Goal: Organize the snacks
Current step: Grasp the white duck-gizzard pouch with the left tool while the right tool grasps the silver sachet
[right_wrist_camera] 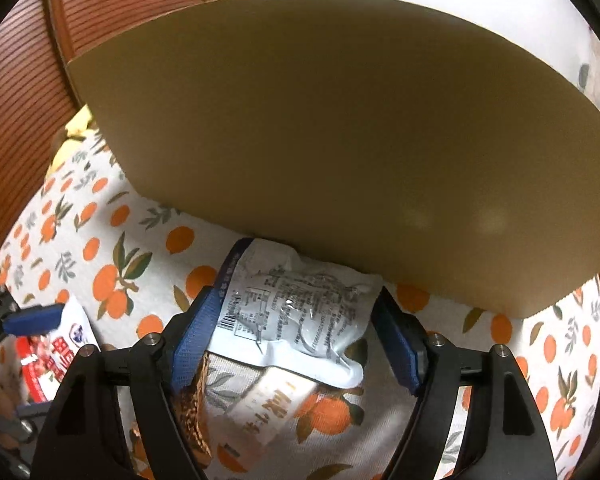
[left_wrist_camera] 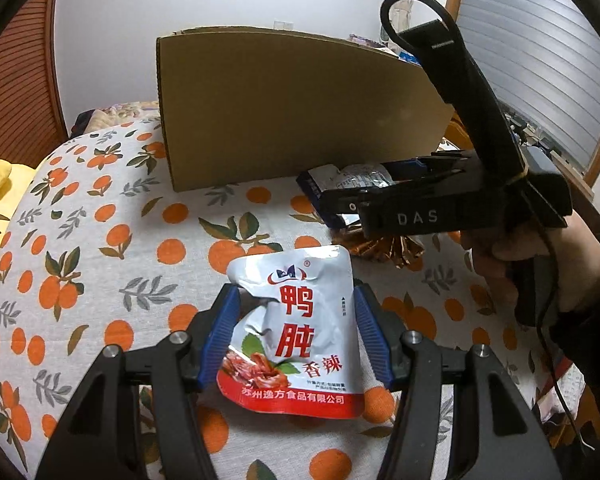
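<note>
Over tablecloth (left_wrist_camera: 100, 216), both grippers level, pouches clamped.

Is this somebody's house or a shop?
Most likely a room in a home. The table wears an orange-print tablecloth, a plain cardboard box stands on it, and a window blind hangs behind. Loose snacks like the white pouch lie about.

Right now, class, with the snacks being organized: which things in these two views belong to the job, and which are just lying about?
Part of the job:
- red-and-white pouch, held in the left hand-held gripper
- silver pouch, held in the right hand-held gripper
- cardboard box
- gold-wrapped snack

Lying about:
- orange-print tablecloth
- yellow cloth
- window blind
</note>
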The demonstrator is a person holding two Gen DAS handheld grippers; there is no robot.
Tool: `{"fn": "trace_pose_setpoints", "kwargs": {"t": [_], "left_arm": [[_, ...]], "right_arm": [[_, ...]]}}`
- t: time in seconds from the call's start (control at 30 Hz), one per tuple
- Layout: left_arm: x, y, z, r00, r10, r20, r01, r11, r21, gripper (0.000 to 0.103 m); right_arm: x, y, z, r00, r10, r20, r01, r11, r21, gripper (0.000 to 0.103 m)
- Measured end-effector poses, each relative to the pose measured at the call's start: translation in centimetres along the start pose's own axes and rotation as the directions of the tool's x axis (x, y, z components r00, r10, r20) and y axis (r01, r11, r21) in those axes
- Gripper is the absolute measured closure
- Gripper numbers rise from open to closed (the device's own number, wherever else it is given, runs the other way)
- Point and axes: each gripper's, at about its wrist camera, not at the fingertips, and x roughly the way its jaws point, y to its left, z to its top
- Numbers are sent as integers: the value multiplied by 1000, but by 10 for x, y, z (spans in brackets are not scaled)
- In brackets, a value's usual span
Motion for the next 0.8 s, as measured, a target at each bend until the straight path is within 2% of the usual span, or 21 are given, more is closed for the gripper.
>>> {"fn": "trace_pose_setpoints", "kwargs": {"t": [0.2,0.27,0.37,0.8], "left_arm": [[1,1,0,1000,1,-1,-1,1000,1,45],[1,0,1,1000,2,-1,-2,1000,1,45],[1,1,1,1000,3,0,-3,1000,-3,45],[-1,2,-1,1000,4,15,-4,1000,-8,45]], "right_arm": [[-6,-3,-6,1000,27,15,-27,1000,-1,36],[-7,-5,-6,999,46,19,-46,999,12,43],[-11,-10,-8,996,82,21,-82,996,32,43],[-27,-10,-23,994,77,74,-80,996,45,44]]}}
